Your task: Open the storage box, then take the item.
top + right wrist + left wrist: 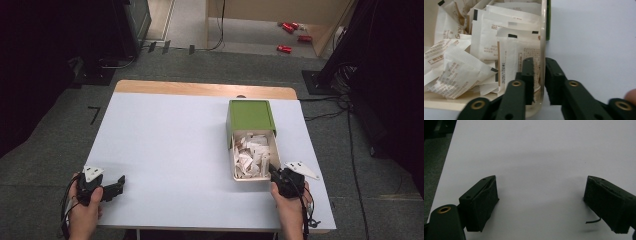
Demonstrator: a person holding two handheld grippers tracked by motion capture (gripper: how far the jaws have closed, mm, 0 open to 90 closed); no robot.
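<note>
A green box (250, 115) stands on the right half of the white table (175, 150). Its cream drawer (234, 165) is pulled out toward me and holds several white paper sachets (250, 152). My right gripper (272, 172) is at the drawer's near right corner. In the right gripper view its jaws (539, 62) straddle the drawer's side wall (543, 30), one inside by the sachets (486, 32), one outside, with a slim gap on the inner side. My left gripper (119, 185) rests at the table's near left, jaws wide open over bare tabletop (541, 182).
A wooden strip (200, 89) runs along the table's far edge. Cables (330, 112) and dark stands lie on the carpet around the table, and red objects (290, 35) sit on the floor far back right. A wide stretch of tabletop separates the two grippers.
</note>
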